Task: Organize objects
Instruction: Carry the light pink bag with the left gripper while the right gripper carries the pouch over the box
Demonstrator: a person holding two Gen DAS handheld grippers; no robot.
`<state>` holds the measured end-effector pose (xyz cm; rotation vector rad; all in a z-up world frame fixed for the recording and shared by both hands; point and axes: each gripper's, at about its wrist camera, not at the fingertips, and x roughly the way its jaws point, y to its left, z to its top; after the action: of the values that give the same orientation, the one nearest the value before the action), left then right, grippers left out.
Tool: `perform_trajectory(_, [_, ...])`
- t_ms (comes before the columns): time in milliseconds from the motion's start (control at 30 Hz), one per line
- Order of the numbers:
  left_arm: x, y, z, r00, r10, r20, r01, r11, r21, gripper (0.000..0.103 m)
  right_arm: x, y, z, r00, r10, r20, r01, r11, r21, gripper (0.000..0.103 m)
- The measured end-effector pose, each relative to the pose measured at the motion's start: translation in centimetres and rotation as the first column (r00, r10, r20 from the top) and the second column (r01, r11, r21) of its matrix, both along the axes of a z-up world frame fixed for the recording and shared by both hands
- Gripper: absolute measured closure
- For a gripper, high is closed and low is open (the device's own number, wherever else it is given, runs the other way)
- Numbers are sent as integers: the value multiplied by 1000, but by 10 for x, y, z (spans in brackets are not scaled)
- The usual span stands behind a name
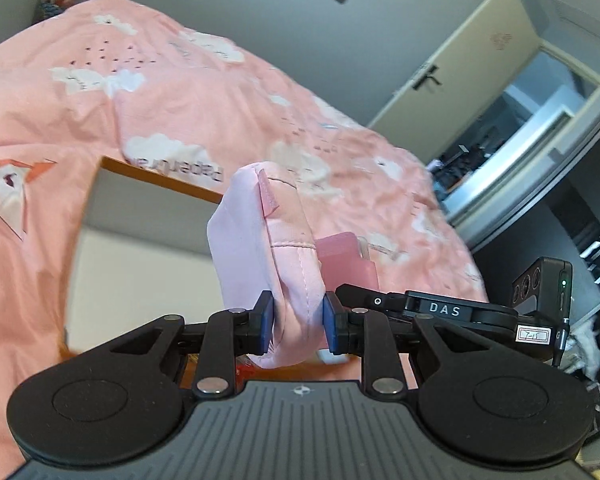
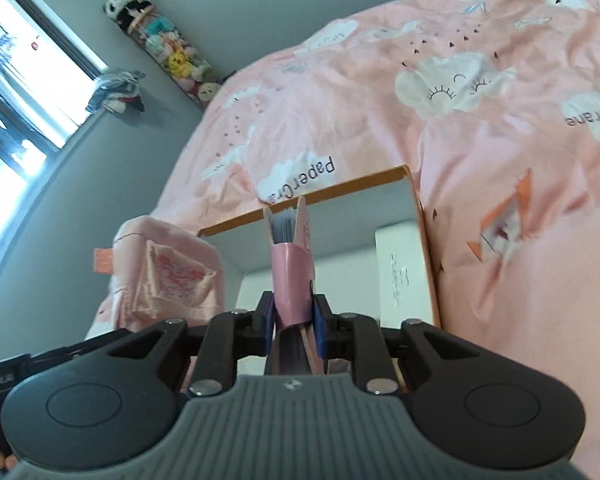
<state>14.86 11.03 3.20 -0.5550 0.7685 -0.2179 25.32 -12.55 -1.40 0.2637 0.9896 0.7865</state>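
pink cloud-print bedspread [image 2: 380,100] (rumpled) under an open box [image 2: 416,216], grey walls.

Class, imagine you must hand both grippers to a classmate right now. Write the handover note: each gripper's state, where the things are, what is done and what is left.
Left gripper: shut on the pale pink fabric pouch, held in the air.
Right gripper: shut on the small pink-covered notebook, spine toward the camera, pages up.
Orange-rimmed cardboard box: open on the pink cloud-print bedspread, in front of both grippers; a white flat box stands inside against its right wall.
Done: both items picked up.
Left: probably place pouch and notebook in the box, then release.
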Motion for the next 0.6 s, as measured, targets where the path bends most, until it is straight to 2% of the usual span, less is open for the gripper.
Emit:
perform_trajectory(300, [40, 33, -35, 996, 65, -54, -65, 998, 10, 74, 64, 73, -62, 995, 1, -101, -14, 991, -133, 82])
perform_trajectory(600, [59, 49, -60, 993, 55, -103, -57, 998, -20, 74, 88, 107, -103, 965, 16, -260, -47, 993, -110, 82])
